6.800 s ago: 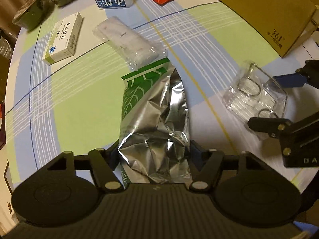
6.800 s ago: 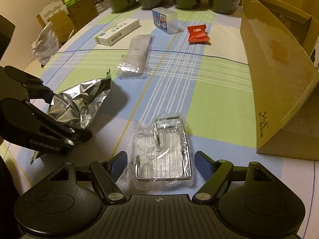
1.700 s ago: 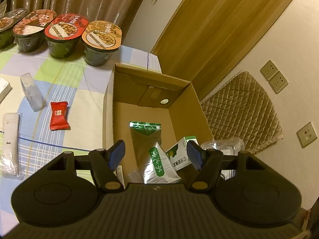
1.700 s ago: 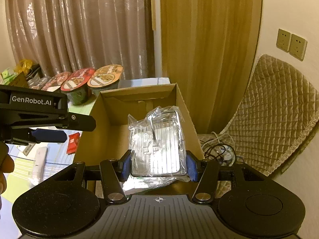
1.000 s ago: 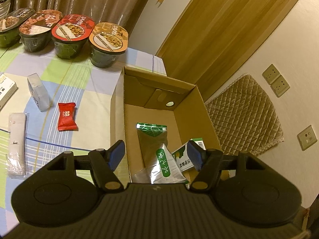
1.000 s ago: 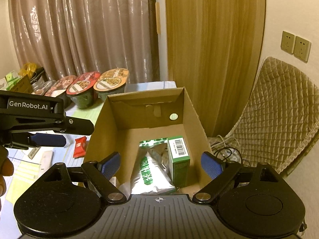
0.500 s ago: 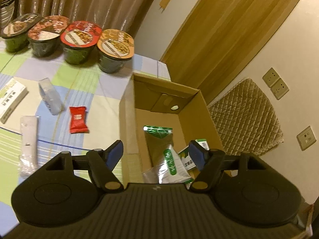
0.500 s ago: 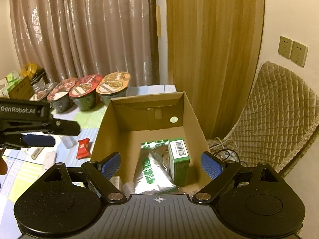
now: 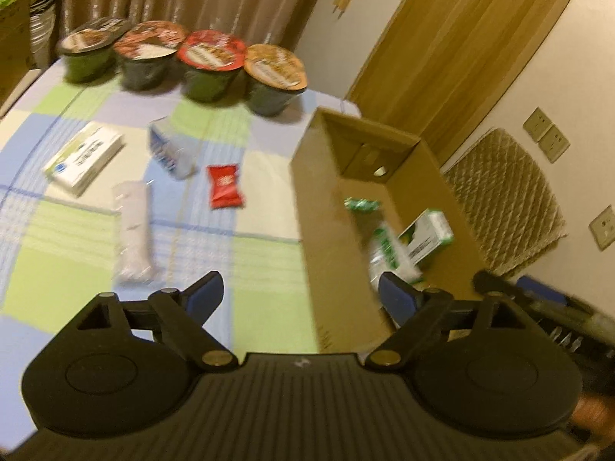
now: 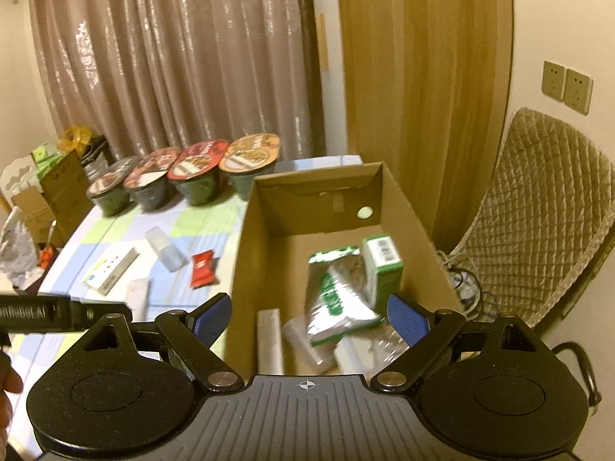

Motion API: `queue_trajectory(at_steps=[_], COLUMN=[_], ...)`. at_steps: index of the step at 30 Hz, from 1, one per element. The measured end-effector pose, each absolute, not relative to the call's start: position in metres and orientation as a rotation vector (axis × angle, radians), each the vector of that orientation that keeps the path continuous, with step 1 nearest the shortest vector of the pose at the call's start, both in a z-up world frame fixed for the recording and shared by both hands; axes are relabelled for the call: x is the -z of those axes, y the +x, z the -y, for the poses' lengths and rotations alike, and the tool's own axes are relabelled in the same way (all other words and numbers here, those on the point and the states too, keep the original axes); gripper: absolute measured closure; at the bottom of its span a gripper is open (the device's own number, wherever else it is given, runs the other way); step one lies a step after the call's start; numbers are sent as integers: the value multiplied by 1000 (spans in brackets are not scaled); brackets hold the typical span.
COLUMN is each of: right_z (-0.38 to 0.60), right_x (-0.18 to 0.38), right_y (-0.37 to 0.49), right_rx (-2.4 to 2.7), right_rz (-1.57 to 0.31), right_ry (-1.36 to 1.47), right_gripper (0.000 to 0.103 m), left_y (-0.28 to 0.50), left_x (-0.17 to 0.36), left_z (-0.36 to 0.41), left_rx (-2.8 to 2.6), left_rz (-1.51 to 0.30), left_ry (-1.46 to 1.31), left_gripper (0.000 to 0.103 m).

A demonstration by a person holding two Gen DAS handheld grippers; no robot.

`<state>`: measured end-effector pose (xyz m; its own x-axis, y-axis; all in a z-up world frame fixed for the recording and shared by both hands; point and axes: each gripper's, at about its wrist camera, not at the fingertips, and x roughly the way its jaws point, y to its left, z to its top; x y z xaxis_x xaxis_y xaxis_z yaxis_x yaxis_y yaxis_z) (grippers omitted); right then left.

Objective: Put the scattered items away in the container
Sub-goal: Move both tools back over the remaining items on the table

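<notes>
Checked cloth in blue, green and cream covers the table (image 9: 265, 261); brown curtains (image 10: 173, 57) behind, wooden door (image 10: 419, 77) at right, quilted chair (image 10: 538, 215) just beside the table, wall sockets (image 10: 567, 86) above it.

Left gripper (image 9: 298, 294) wide open, nothing between its blue pads, held above the table edge of the cardboard box (image 9: 326, 269). Right gripper (image 10: 307, 313) also wide open and empty, above the near end of the box, touching nothing.

Box sits open at the table's right side. Inside: green-and-silver foil pouch (image 10: 338, 296), green carton (image 10: 382, 265) leaning beside it, clear plastic packs (image 10: 303, 340) and a white wrapped roll (image 10: 269, 340) at the near end; details there blurred.

On the cloth, left of the box: red sachet (image 9: 225, 186), clear plastic case with blue label (image 9: 171, 150), white-and-green medicine box (image 9: 84, 157), long white wrapped pack (image 9: 132, 226). All well apart from the grippers.

Four sealed instant noodle bowls (image 9: 209, 65) stand in a row at the far edge of the table. Cardboard boxes and bags (image 10: 46, 192) stacked beyond the table's left side.
</notes>
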<state>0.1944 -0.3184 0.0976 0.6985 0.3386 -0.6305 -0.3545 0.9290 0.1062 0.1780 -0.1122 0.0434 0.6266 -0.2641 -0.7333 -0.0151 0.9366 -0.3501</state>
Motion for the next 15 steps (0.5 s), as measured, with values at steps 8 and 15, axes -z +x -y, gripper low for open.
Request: queue_trajectory(at_steps=[8,15], right_z=[289,250], right_x=[-99,-96], right_y=[153,134], right_rx=[-465,-541], right_rz=[-698,-707], right_ry=[-34,-76], right_gripper=[10,10], left_y=[130,105], left_x=[-27,-24], left_z=[63,17], left_rx=[51,-41], left_rz=[-918,-923], left_ry=[-294,-298], left_gripper=[13,7])
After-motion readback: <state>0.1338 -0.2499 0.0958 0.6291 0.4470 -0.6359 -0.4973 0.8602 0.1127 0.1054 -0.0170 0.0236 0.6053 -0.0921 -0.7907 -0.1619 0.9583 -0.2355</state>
